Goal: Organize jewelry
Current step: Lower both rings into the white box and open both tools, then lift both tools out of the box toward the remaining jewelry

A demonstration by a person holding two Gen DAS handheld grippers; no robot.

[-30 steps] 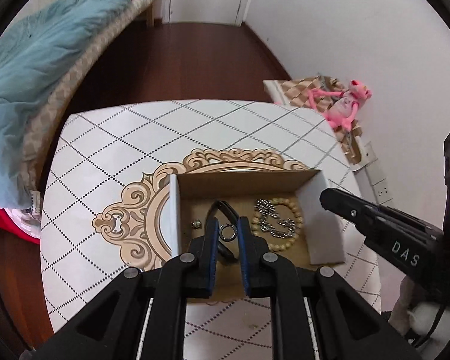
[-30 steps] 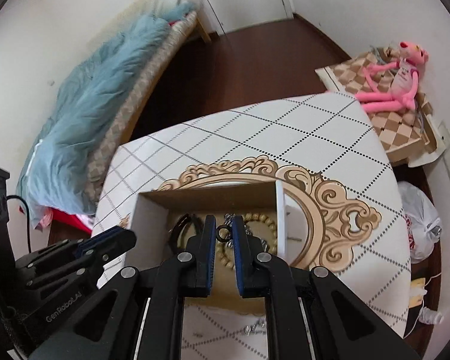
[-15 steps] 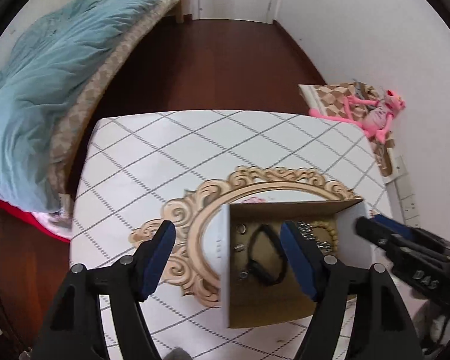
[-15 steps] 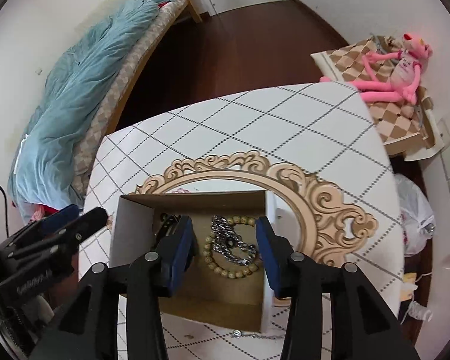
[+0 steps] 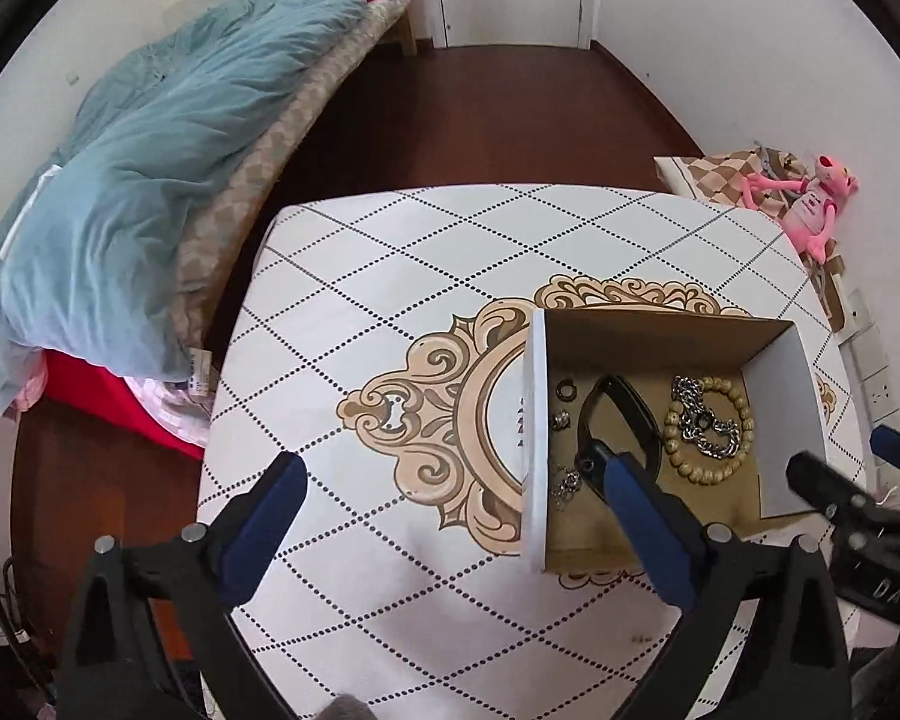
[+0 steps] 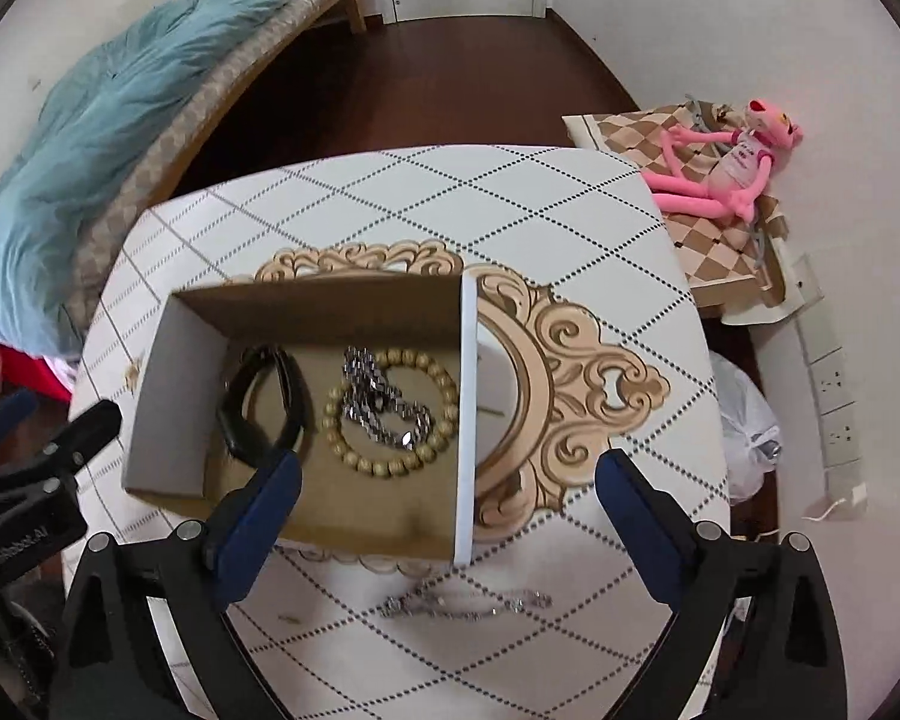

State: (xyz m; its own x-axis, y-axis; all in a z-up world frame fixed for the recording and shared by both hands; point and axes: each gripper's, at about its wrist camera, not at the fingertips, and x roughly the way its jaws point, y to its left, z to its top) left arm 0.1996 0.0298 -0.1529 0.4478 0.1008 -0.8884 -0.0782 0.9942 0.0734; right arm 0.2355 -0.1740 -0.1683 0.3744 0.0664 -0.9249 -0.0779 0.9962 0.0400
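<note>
Your left tool [image 5: 450, 510] is spread wide w/ nothing in it; its right finger [image 5: 648, 534] overlaps the near-left part of the cardboard box [image 5: 660, 330], its left finger hangs over bare surface [image 5: 390, 252]. Your right tool [image 6: 447, 501] is also wide apart and empty; its left finger [image 6: 258, 516] sits over the box's near edge, its right finger over the gold scroll print beside the box.

Inside the box, ahead of both tools: a black band [image 6: 267, 402] toward the left, then a beaded bracelet [image 6: 390, 414] w/ a silver chain [image 6: 384, 402] piled across it. From the left tool's view, a few small rings [image 5: 564, 390] and metal bits lie along the box's left wall, beyond the right finger's tip.

1 more silver chain [image 6: 468, 603] lies stretched on the surface outside the box, just below its near edge, between your right tool's 2 fingers.

Well off the surface: a bed w/ a blue blanket [image 5: 150, 180] far left, a pink plush toy [image 6: 726, 174] far right by the wall.
</note>
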